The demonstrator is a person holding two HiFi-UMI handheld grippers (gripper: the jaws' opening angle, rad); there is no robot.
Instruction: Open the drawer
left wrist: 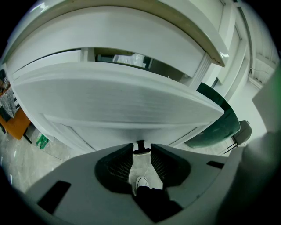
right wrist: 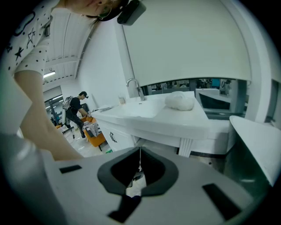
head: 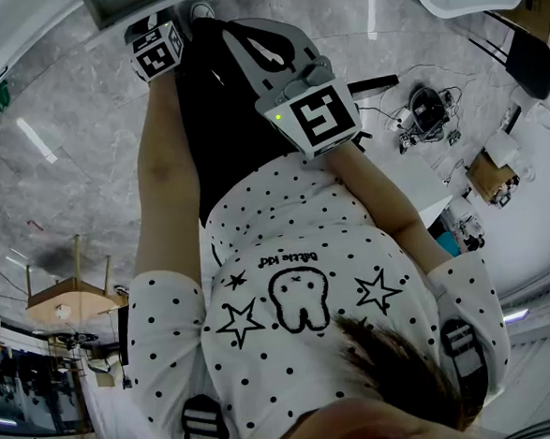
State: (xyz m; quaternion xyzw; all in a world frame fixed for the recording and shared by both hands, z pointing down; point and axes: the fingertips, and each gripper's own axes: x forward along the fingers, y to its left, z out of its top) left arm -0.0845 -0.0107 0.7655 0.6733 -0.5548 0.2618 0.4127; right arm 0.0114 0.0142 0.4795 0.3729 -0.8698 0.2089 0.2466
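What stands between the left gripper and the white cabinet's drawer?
Nothing visible. The left gripper, jaws open and empty, faces the white cabinet front. A dark handle shows just past the jaw tips, with only floor and a shoe below.

The white shirt (head: 296, 250) bears black dots, stars and a tooth.
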